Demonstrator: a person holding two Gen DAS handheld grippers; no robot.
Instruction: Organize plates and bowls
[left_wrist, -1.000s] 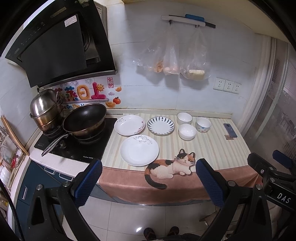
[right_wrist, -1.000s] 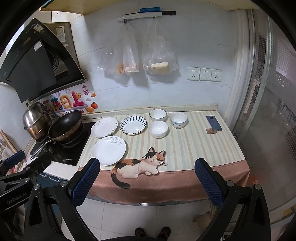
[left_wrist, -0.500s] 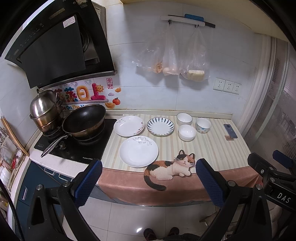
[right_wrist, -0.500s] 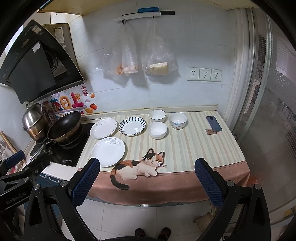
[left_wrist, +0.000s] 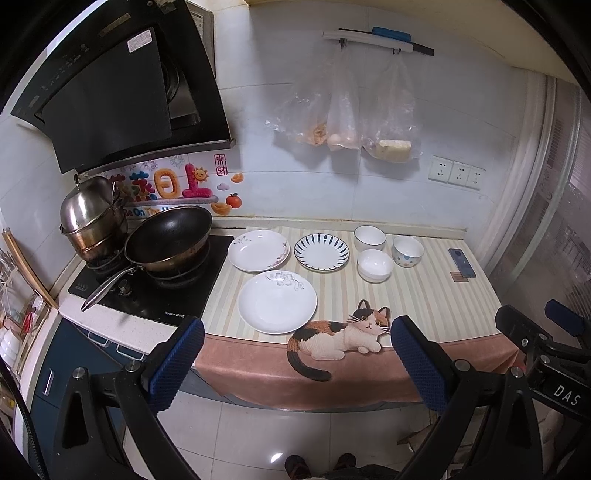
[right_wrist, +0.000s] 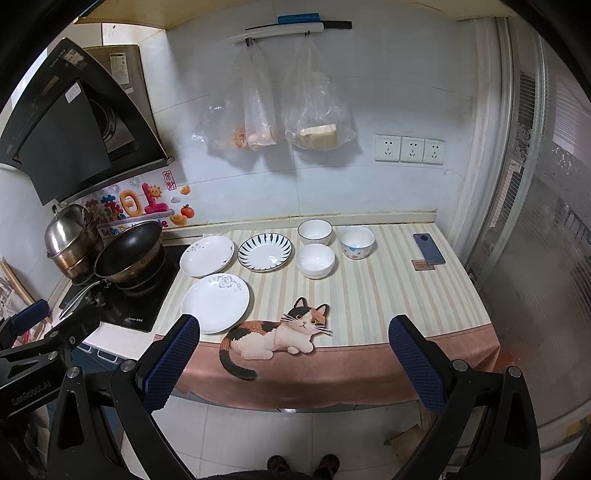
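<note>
Striped tabletop (left_wrist: 424, 295) carries three plates (left_wrist: 277, 301) and three bowls (left_wrist: 375, 265) well ahead of both wide-open, empty jaws, left gripper (left_wrist: 295, 365) and right gripper (right_wrist: 295, 363).

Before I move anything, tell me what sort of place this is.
A home kitchen, most likely: a black wok on a black glass cooktop, a slanted black range hood above, and white ceramic plates on the striped counter.
</note>
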